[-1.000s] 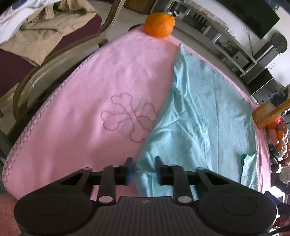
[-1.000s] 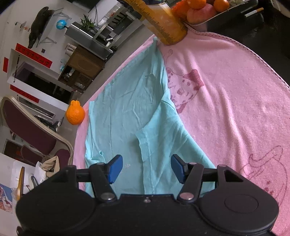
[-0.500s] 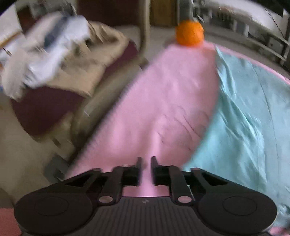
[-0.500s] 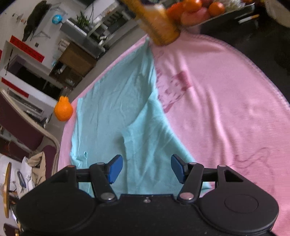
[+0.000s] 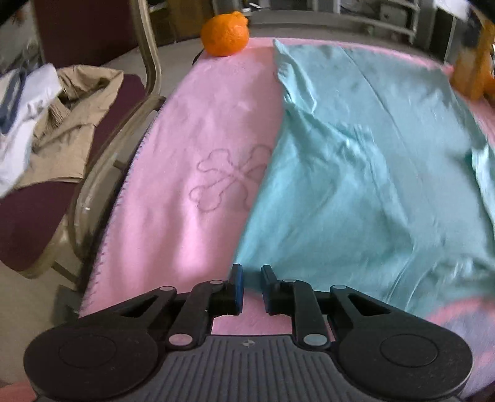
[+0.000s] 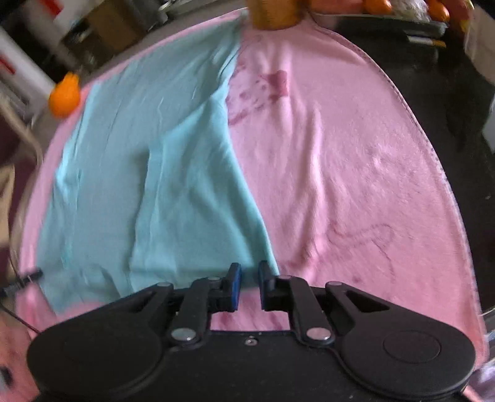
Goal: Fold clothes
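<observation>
A teal garment (image 5: 355,173) lies spread on a pink blanket (image 5: 198,148), with one side folded over. It also shows in the right wrist view (image 6: 161,173). My left gripper (image 5: 250,275) sits at the garment's near left corner, jaws nearly together with a narrow gap; the cloth edge lies at the tips. My right gripper (image 6: 246,272) sits at the garment's near right corner, jaws also narrowed to a small gap at the cloth edge. Whether either pinches the cloth is unclear.
An orange (image 5: 225,33) sits at the blanket's far edge. A chair (image 5: 92,130) with piled clothes (image 5: 46,117) stands left. A yellow-orange container (image 6: 272,12) and a fruit tray (image 6: 386,12) stand at the far right. A dark table edge (image 6: 458,102) lies right.
My right gripper's jaws closed from wide open to a narrow gap at the garment's corner. My left gripper swung left and came back to the garment's left corner.
</observation>
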